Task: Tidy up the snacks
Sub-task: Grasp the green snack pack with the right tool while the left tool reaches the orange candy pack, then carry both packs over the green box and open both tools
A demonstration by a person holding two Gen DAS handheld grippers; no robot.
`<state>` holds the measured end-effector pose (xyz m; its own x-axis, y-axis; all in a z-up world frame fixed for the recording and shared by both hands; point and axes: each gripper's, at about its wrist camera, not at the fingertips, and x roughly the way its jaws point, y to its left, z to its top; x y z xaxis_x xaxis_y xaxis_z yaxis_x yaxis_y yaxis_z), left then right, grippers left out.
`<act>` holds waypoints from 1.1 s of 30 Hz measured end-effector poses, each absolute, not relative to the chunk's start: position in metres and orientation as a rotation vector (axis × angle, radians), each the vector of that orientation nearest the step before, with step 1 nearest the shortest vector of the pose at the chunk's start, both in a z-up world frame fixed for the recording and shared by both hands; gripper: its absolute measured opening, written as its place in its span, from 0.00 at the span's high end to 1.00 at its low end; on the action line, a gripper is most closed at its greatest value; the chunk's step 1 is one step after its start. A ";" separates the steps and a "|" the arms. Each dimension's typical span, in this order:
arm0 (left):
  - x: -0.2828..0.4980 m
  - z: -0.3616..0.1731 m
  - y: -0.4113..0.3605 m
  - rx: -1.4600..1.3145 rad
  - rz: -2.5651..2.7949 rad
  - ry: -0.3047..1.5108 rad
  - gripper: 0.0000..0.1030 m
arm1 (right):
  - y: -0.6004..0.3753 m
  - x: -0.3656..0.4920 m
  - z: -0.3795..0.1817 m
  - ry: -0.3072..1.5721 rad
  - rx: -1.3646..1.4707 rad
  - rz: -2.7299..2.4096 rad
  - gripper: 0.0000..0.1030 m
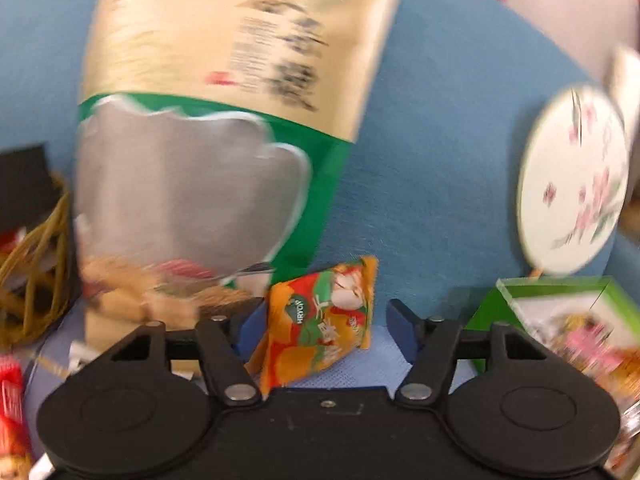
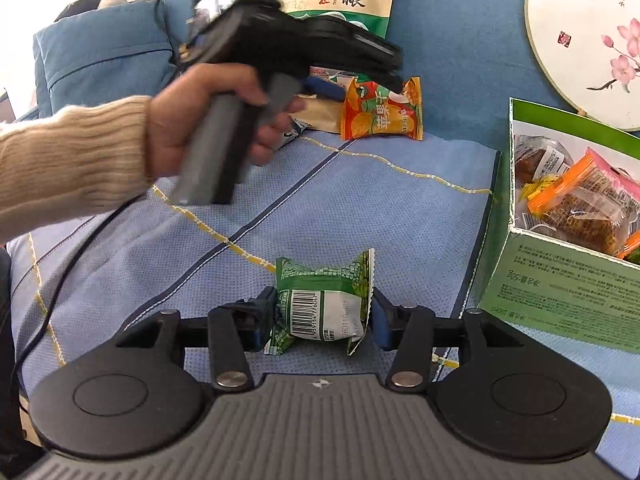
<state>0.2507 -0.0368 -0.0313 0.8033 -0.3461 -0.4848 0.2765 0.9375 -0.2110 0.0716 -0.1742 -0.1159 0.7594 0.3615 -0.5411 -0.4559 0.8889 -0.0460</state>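
Observation:
An orange snack packet (image 1: 320,320) stands on the light blue cloth between the fingers of my left gripper (image 1: 326,326). Its jaws are open: the left pad is at the packet and the right pad stands clear of it. The right wrist view shows the same packet (image 2: 384,116) under the left gripper (image 2: 360,86), which a hand (image 2: 208,120) in a beige sleeve holds. A green snack packet (image 2: 320,304) with a barcode lies on the cloth. My right gripper (image 2: 322,318) is shut on it, both pads against its sides.
A large beige and green grain bag (image 1: 224,80) leans on the blue sofa back. To the right is a round flowered fan (image 2: 588,40). An open green box (image 2: 560,292) holding several wrapped snacks stands at the right. A blue cushion (image 2: 100,56) is at far left.

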 end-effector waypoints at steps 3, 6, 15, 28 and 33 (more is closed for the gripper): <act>0.258 -0.039 -0.048 -0.136 -0.343 0.574 0.32 | -0.171 0.070 -0.117 0.555 -0.187 0.446 0.21; 0.272 -0.055 -0.046 -0.207 -0.365 0.698 0.64 | -0.171 0.070 -0.117 0.556 -0.191 0.452 0.22; 0.209 -0.052 -0.015 -0.183 -0.497 0.772 0.82 | -0.173 0.069 -0.115 0.560 -0.187 0.436 0.23; 0.224 -0.052 -0.027 -0.175 -0.357 0.716 0.00 | -0.176 0.067 -0.114 0.534 -0.191 0.416 0.13; 0.228 -0.056 -0.050 -0.050 -0.360 0.687 0.03 | -0.177 0.071 -0.115 0.549 -0.182 0.429 0.25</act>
